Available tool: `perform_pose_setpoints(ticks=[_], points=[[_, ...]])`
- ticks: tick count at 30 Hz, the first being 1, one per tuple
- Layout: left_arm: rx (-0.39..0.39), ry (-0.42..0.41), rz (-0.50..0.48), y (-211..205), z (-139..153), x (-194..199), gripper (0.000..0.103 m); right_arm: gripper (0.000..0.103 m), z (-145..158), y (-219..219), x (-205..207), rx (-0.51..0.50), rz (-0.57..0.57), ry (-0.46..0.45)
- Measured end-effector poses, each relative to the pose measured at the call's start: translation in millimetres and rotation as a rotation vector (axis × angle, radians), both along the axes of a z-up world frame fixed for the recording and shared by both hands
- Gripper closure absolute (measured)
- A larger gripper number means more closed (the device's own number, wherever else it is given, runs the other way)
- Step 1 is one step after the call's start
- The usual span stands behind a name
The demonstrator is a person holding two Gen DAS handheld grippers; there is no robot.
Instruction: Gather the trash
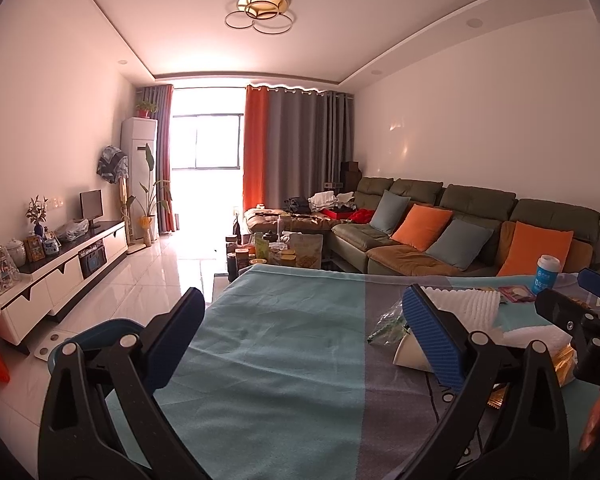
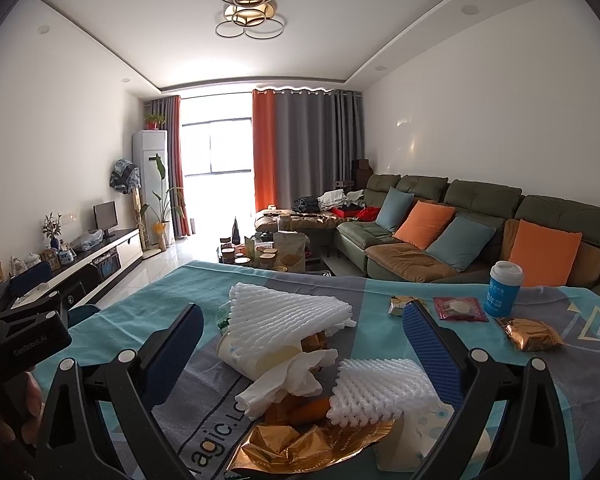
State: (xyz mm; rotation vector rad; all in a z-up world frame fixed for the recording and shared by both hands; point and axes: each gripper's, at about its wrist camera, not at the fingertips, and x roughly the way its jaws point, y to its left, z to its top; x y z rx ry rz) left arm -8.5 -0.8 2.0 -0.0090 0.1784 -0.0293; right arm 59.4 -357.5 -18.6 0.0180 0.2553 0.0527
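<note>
Both grippers gape empty, but the trash heap [image 2: 300, 380] lies directly between the right gripper [image 2: 300, 356] fingers, well right of the left gripper [image 1: 300, 344].

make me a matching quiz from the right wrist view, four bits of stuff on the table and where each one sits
Things:
1. blue cup
2. gold wrapper
3. red packet
4. white tissue

Places:
A. nearest the camera, at the bottom edge
B. standing at the far right, in front of the sofa
C. flat on the cloth, just left of the cup
D. in the middle of the pile, between the two foam nets

Pairs: 1-B, 2-A, 3-C, 4-D
</note>
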Motion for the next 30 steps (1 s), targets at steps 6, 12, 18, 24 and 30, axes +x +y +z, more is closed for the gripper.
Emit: perform_pose_setpoints(ticks=[6, 12, 18, 24, 30], points=[[-0.001, 0.000, 0.001, 0.0, 0.1, -0.2, 0.006, 0.007, -0.1, -0.2, -0.3, 0.002, -0.002, 0.000], [-0.001, -0.004, 0.003, -0.1, 0.4, -1.2, 0.006, 0.007, -0.5, 0.0, -1.0, 0.003, -0.004, 0.001], [0.001, -0.005, 0.004, -0.4, 0.5, -2.1, 0.006, 0.007, -0.9, 0.0, -1.5, 0.005, -0.006, 0.001], [0.003, -0.009, 0.005, -0.6, 0.0, -2.5, 0.006, 0.007, -0.9, -0.6, -1.2, 0.005, -0.006, -0.001], [0.003, -0.010, 0.006, -1.2, -0.1, -2.8, 0.006, 0.007, -1.4, -1.3, -0.9, 0.006, -0.006, -0.001]])
